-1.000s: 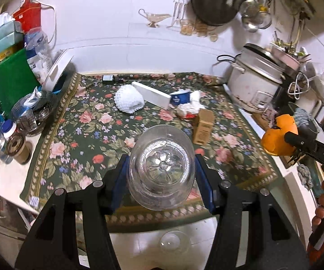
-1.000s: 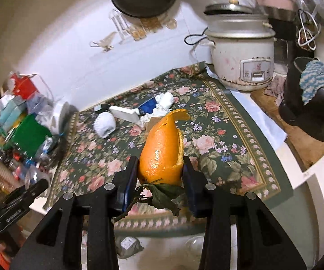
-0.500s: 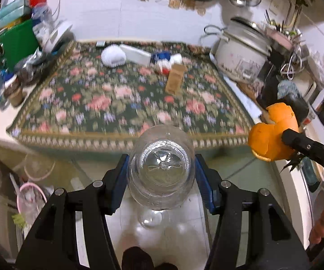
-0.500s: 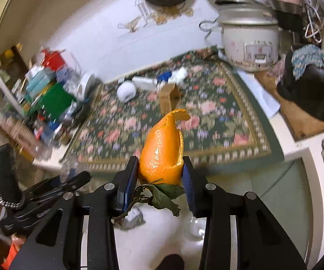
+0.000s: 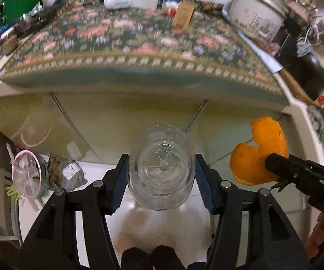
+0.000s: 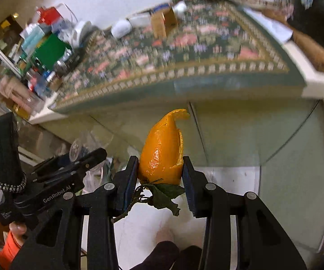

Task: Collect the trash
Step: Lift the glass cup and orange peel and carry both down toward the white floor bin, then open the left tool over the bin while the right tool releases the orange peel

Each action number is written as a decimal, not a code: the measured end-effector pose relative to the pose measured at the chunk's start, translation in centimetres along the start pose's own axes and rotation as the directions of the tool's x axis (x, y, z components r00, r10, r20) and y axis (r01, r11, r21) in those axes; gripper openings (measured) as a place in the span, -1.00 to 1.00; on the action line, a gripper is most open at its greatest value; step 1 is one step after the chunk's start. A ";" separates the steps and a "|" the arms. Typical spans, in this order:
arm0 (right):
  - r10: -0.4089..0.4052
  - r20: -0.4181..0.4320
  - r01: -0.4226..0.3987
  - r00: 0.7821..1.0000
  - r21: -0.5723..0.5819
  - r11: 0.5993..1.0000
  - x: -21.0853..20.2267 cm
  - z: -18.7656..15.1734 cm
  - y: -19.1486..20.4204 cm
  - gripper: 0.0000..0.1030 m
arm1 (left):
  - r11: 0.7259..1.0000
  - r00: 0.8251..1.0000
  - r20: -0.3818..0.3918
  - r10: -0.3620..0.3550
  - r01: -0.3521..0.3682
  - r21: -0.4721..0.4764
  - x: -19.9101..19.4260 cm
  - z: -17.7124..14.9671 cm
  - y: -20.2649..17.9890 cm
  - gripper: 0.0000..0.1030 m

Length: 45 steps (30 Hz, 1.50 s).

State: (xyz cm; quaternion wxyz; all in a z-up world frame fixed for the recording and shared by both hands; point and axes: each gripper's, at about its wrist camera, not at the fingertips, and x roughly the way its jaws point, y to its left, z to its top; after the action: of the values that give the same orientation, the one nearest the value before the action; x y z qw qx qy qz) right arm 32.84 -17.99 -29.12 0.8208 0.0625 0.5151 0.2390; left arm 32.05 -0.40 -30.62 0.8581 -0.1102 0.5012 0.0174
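My left claw [image 5: 161, 180] pinches a clear plastic bottle [image 5: 161, 167] across its smooth, light, crushable body, base forward, tilted down over the floor below the table [image 5: 139, 76] edge; my right claw [image 6: 160, 177] clamps a soft orange peel [image 6: 162, 150], leaf dangling, angled downward too.

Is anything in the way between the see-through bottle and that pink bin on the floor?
Nothing visible blocks it. The bottle, clamped in the left gripper, hangs over bare floor; the pink bin sits lower left, with only a crumpled wrapper beside it.
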 end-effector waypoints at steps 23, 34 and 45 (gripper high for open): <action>-0.114 -0.152 0.121 0.982 0.036 0.992 26.8 -9.2 -7.6 -0.11 | 1.000 0.984 -0.181 0.007 -0.011 -0.022 26.1 -12.3 9.2 0.08; -0.174 -0.096 0.180 0.980 0.065 0.981 24.3 -8.7 -10.6 -0.04 | 0.997 0.973 -0.225 -0.057 0.069 0.044 32.0 -12.6 4.4 0.09; -0.187 -0.001 0.187 0.982 0.076 0.979 18.9 -7.1 -9.9 0.08 | 0.992 0.967 -0.246 -0.062 0.087 0.091 31.6 -11.4 2.9 0.31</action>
State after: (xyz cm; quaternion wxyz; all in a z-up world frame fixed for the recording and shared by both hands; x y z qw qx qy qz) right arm 36.57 -19.10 -51.25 0.8383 0.0457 0.5248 0.1408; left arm 37.62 -2.47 -63.81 0.7950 -0.0867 0.5980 -0.0540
